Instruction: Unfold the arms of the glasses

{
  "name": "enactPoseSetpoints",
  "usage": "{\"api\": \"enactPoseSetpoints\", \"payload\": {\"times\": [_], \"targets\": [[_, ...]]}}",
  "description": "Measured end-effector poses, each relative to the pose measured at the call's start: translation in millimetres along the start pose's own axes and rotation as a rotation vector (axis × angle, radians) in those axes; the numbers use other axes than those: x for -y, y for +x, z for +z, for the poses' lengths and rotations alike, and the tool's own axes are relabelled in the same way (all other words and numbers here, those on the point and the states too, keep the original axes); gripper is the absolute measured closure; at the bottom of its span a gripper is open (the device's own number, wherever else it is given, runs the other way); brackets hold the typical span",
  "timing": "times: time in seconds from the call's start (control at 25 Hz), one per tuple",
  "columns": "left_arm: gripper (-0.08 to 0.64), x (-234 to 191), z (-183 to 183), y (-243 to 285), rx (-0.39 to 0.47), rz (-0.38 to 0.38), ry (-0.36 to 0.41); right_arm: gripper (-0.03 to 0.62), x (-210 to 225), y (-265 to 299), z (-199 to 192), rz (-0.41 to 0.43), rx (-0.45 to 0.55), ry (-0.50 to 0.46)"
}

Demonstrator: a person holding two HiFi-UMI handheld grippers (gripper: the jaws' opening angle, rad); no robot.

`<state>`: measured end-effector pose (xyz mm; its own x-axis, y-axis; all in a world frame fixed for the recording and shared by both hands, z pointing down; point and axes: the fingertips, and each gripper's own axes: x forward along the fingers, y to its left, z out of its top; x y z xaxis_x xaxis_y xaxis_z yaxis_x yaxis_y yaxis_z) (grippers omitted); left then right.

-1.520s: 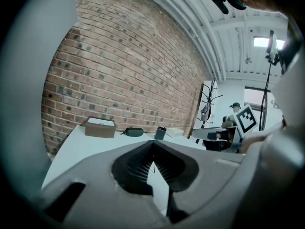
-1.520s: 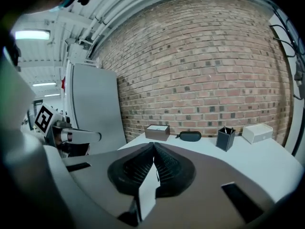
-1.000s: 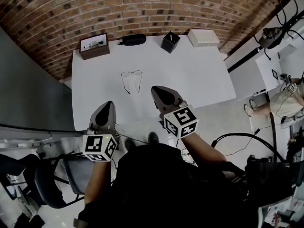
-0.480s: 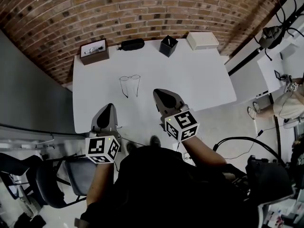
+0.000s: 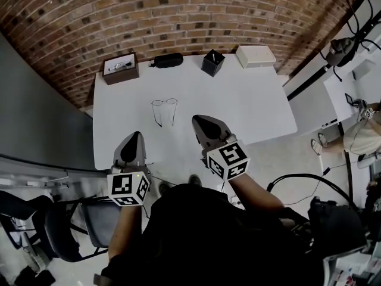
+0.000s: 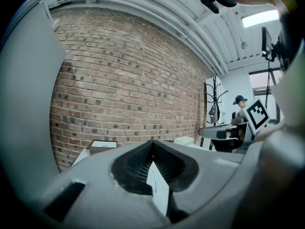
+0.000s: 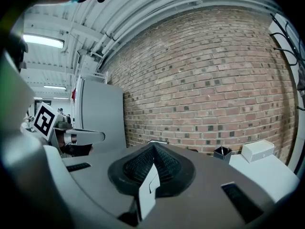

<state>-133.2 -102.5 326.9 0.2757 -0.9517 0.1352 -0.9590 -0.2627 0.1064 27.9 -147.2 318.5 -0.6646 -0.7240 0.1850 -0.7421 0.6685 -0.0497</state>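
Glasses [image 5: 164, 106] lie mid-desk [image 5: 238, 100], 1 o'clock of left gripper [image 5: 134, 136], 11 o'clock of right gripper [image 5: 198, 120]. Both grippers' fingers [image 6: 136, 165] pressed together, empty. We judge the wire frame light, fragile; pinch an arm near its hinge.

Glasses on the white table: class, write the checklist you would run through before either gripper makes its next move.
1. Glasses lie alone on the table, nothing touching them: ok.
2. Both arms swung out, pointing toward the person: ok.
3. Left gripper empty: ok.
4. Right gripper empty: ok.
5. Fingers apart, ready to grasp: not ok, both pairs are together.
6. Arms opened fully at the frame: cannot tell, too small.
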Motion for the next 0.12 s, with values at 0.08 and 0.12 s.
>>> {"api": "enactPoseSetpoints", "payload": {"times": [0.08,0.12], "targets": [[0.549,0.7,0.3,-0.1,0.0,0.003,0.012,0.584,0.8,0.1,0.7,-0.001,0.0,-0.004],[0.549,1.1,0.6,0.0,0.001,0.005,0.019,0.584,1.5,0.1,1.2,-0.001,0.0,-0.006]]}}
